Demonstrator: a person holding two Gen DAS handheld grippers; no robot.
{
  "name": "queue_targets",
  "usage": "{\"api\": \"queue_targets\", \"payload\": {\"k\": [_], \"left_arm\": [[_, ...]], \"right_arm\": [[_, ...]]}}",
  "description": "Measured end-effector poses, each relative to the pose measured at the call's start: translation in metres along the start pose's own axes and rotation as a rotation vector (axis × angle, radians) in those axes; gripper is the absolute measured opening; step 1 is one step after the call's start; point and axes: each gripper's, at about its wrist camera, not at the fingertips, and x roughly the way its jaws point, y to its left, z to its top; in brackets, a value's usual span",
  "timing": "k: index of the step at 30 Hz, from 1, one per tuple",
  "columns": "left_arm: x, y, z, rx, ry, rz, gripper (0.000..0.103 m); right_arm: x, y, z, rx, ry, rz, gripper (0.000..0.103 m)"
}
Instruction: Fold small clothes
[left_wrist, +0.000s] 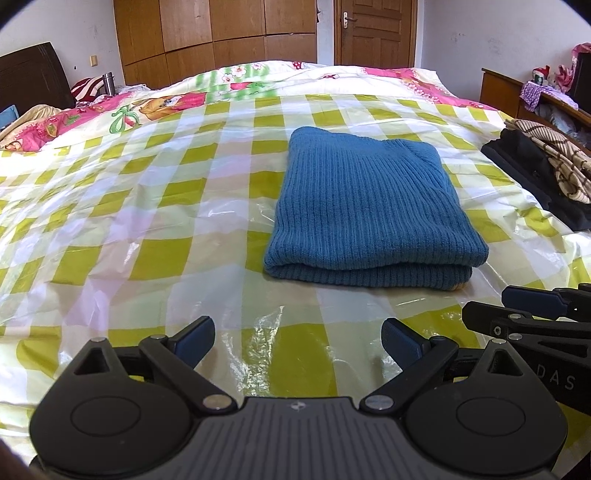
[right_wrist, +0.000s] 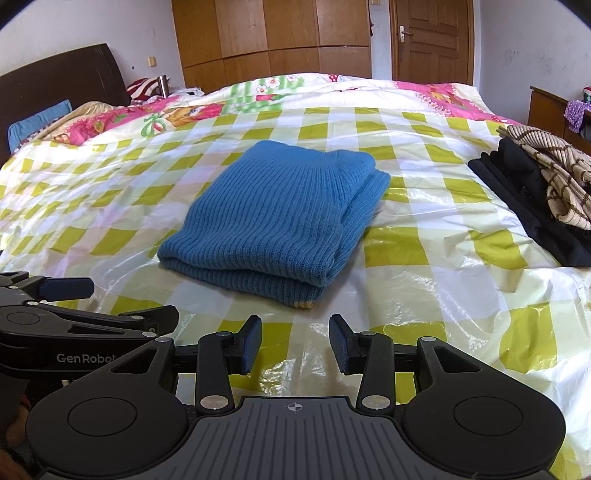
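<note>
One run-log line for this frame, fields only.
blue sweater: folded, on bed | left gripper: open, empty | right gripper: open, empty | unfolded pile: right edge

Folded sweater (left_wrist: 364, 206) lies mid-bed on the sheet (left_wrist: 147, 206), clothes pile (left_wrist: 546, 173) to its right.

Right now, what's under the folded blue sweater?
The blue sweater lies on a yellow-checked plastic sheet spread over the bed. Anything directly beneath it is covered. Neither open gripper touches it.
</note>
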Motion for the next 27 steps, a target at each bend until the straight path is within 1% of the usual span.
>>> {"api": "queue_targets", "payload": {"k": [10, 27], "left_arm": [[0.0023, -0.0002, -0.0008, 0.004, 0.015, 0.002, 0.103], [0.0029, 0.0004, -0.0006, -0.004, 0.04, -0.018, 0.103]], "right_arm": [[0.0008, -0.0006, -0.0023, 0.015, 0.018, -0.002, 0.04], [-0.0006, -0.0001, -0.0018, 0.037, 0.045, -0.015, 0.04]]}}
